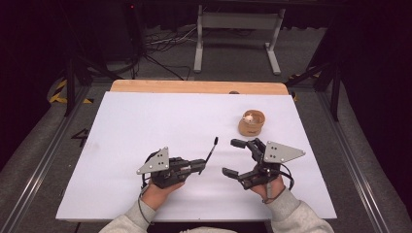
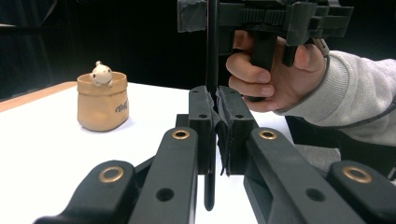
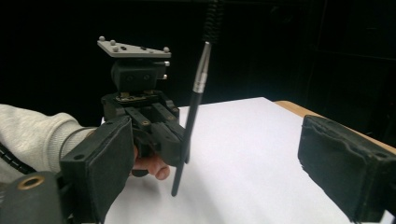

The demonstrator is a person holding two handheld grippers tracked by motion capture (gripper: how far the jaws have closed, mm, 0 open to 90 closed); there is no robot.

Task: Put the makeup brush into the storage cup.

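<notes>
My left gripper [image 1: 201,166] is shut on a thin black brush [image 1: 211,150], which slants up and away from the white table. In the left gripper view the jaws [image 2: 214,100] pinch the brush's stem [image 2: 212,56] low down, and its lower end pokes out beneath them. The right gripper view shows the brush [image 3: 191,121] with a grey collar and a bristly tip, upright in the left gripper [image 3: 180,144]. My right gripper [image 1: 230,157] stands open a little to the right of the brush, its pads [image 3: 109,163] wide apart with nothing between them.
A small tan pot [image 1: 251,124] with a white figure in it [image 2: 101,73] stands at the back right of the white sheet [image 1: 145,126]. A wooden strip [image 1: 194,86] runs along the far edge. Beyond it are a metal frame [image 1: 238,34] and cables on the floor.
</notes>
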